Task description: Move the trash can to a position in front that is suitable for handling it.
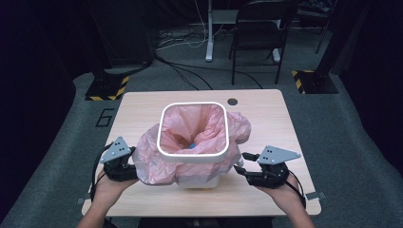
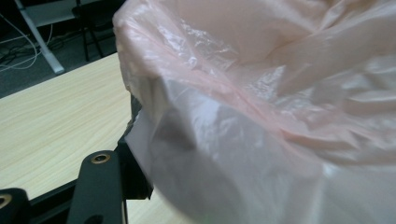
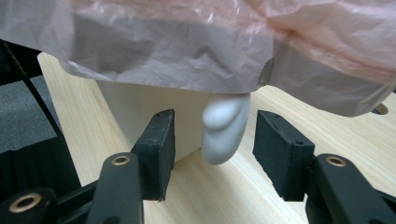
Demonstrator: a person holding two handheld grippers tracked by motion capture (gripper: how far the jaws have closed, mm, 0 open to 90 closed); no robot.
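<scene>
A white square bin (image 1: 192, 154) stands mid-table, lined with a pink plastic bag (image 1: 152, 161) whose edge is folded out over the rim and hangs down the sides. Something small and blue lies inside. My left gripper (image 1: 134, 164) is against the bag's left overhang. In the left gripper view the film (image 2: 261, 116) drapes over it, one black finger (image 2: 100, 186) stands far to the left, and the other is hidden. My right gripper (image 3: 215, 154) is open at the bin's right side, with a white rounded tab (image 3: 222, 130) between its pads, touching neither.
The wooden table (image 1: 142, 107) has a round cable hole (image 1: 232, 101) at the back right. Beyond it stand a black chair (image 1: 259, 33), a white desk leg (image 1: 209, 33) with loose cables on the floor, and two striped stand bases (image 1: 107, 88).
</scene>
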